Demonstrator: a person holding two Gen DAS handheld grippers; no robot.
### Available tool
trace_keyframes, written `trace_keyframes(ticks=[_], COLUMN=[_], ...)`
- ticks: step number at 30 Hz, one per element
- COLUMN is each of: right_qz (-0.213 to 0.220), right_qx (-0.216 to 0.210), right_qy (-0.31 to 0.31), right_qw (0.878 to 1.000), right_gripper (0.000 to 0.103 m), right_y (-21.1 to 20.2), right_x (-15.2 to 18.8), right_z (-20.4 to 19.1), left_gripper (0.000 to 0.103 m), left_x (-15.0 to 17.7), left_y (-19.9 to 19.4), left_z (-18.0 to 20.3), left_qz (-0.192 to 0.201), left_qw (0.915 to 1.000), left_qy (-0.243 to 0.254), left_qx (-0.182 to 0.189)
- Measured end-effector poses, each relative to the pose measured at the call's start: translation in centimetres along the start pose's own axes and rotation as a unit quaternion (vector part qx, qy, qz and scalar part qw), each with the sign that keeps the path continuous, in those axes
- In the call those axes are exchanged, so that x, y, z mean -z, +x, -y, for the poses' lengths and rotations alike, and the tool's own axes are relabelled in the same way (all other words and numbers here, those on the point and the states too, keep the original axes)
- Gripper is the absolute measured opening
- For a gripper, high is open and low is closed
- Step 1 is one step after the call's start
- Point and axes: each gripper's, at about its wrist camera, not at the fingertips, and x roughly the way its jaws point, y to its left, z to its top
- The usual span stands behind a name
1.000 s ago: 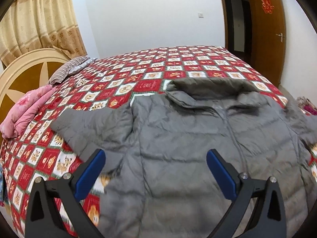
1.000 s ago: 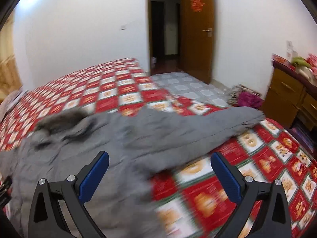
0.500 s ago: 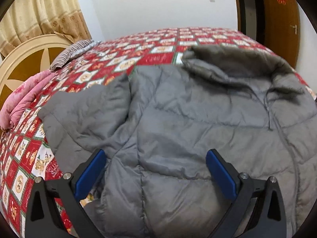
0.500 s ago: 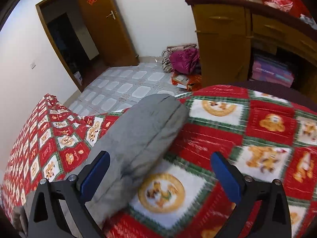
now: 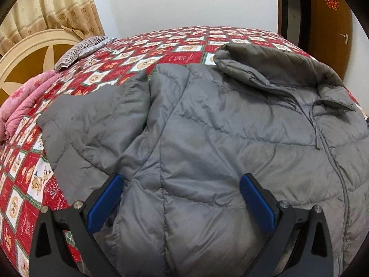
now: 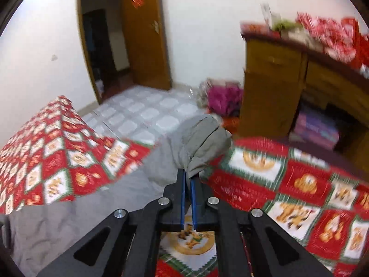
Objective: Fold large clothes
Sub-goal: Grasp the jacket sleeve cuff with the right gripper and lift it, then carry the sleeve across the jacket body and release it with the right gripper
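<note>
A large grey puffer jacket [image 5: 219, 138] lies spread front-up on a bed with a red patterned cover [image 5: 27, 184]; its hood is toward the far side and its left sleeve [image 5: 87, 124] is stretched out. My left gripper [image 5: 181, 180] stands open just above the jacket's lower body, nothing pinched between its blue pads. In the right wrist view the jacket's other sleeve [image 6: 198, 143] runs toward the bed's edge. My right gripper [image 6: 188, 173] is shut on the cuff end of that sleeve, and the fabric bunches up ahead of the tips.
A pink quilt [image 5: 20, 106] and a striped pillow [image 5: 80, 50] lie by the headboard [image 5: 27, 57]. A wooden dresser [image 6: 299, 87] with clutter on top stands past the bed's corner, clothes [image 6: 223, 99] are piled on the tiled floor, and a door [image 6: 143, 39] stands ajar.
My right gripper swung along the sleeve to its cuff and closed on it. My left gripper sank closer to the jacket, then held still, staying open.
</note>
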Motion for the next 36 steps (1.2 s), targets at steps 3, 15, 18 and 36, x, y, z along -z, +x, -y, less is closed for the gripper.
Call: trace_keyframes(ticks=[3, 15, 18, 36], right_qz=[0.037, 0.060, 0.021, -0.122], right_qx=[-0.048, -0.293, -0.341, -0.509], right_qy=[-0.045, -0.241, -0.270, -0.284], right_qw=[0.997, 0.923, 0.900, 0.803], right_gripper=[0.003, 0.002, 0.002, 0.005], right_y=[-4.4, -22.0, -23.5, -24.3], right_x=[-0.6, 8.2, 12.2, 21.9], right_z=[-3.0, -21.1, -24.9, -32.6], left_gripper=[0.103, 0.103, 0.103, 0.103], left_x=[0.0, 0.4, 0.9, -1.3], left_y=[0.0, -1.1, -2.9, -6.3], left_z=[-0.1, -2.6, -3.1, -8.3], left_qz=[-0.001, 0.017, 0.034, 0.065], left_qw=[1.0000, 0.9976, 0.9980, 0.9944], left_qy=[-0.005, -0.056, -0.039, -0.066], left_qx=[0.004, 0.036, 0.038, 0.051])
